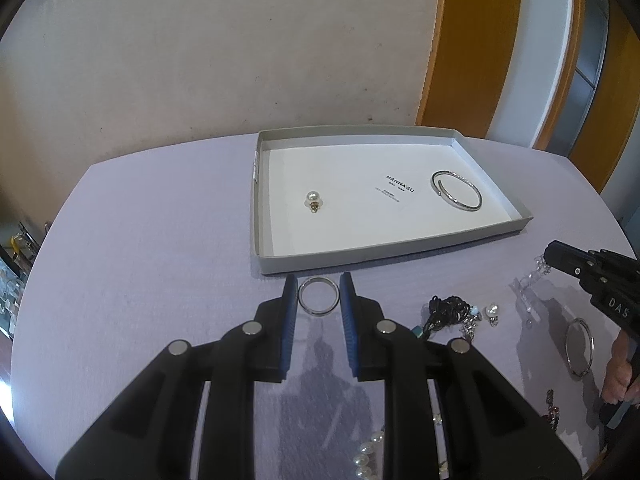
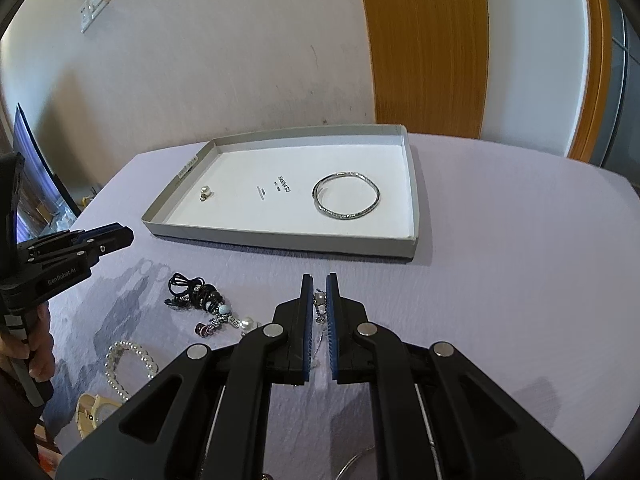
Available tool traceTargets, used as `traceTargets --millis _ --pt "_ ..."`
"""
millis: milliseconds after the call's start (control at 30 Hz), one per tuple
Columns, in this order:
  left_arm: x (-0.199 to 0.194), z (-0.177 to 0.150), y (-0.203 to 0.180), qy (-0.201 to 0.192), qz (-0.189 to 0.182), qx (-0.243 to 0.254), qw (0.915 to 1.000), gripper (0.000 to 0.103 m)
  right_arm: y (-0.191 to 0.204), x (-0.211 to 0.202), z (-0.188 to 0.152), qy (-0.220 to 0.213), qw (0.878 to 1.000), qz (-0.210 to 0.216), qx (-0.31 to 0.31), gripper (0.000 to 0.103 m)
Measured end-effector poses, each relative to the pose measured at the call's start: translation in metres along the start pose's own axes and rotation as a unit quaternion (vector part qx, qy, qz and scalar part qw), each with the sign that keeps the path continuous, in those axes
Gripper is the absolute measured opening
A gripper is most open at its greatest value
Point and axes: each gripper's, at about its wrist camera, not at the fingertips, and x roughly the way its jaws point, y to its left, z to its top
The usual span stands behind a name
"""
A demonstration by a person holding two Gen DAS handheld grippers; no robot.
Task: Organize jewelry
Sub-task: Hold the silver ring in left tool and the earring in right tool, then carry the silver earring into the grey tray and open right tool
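Observation:
A shallow grey box lid (image 1: pixel 304 258) (image 2: pixel 280 242) lies on the lilac table and holds a pearl earring (image 1: pixel 313 201) (image 2: pixel 205 192) and a silver bangle (image 1: pixel 457 190) (image 2: pixel 346 196). My left gripper (image 1: pixel 319 290) holds a silver ring (image 1: pixel 319 296) between its fingertips just in front of the box. My right gripper (image 2: pixel 319 282) is nearly closed on a silver chain with a pearl (image 2: pixel 320 306), lifted above the table. It also shows in the left wrist view (image 1: pixel 554 258).
Loose jewelry lies on the table: a black cord bundle with beads (image 2: pixel 196 292) (image 1: pixel 450 310), a pearl earring (image 2: pixel 248 325) (image 1: pixel 492 312), a pearl bracelet (image 2: pixel 128 364), a second bangle (image 1: pixel 580 346), a cream watch (image 2: pixel 94 412). The wall stands behind the table.

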Motion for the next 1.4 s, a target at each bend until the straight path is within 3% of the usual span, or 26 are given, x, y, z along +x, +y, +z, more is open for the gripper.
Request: traceTargets --millis 300,567,1067,1400 --pt "-0.009 -0.01 -0.013 -0.03 0.006 0.025 0.9992 0.021 -0.002 0.006 -0.002 0.005 1.0 0.025 0.004 0.007" --pt "-0.004 -0.006 -0.015 -0.024 0.008 0.024 0.9994 0.021 -0.007 0.004 0.006 0.003 0.999 0.033 0.019 0.007" --pt "-0.009 0.008 -0.011 -0.015 0.0 -0.002 0.9999 0.021 0.025 -0.048 0.058 -0.067 0.997 0.031 -0.016 0.007" --pt "-0.011 0.022 -0.009 -0.026 0.003 -0.004 0.9996 0.021 0.031 -0.02 0.105 -0.087 0.996 0.023 -0.016 0.007"
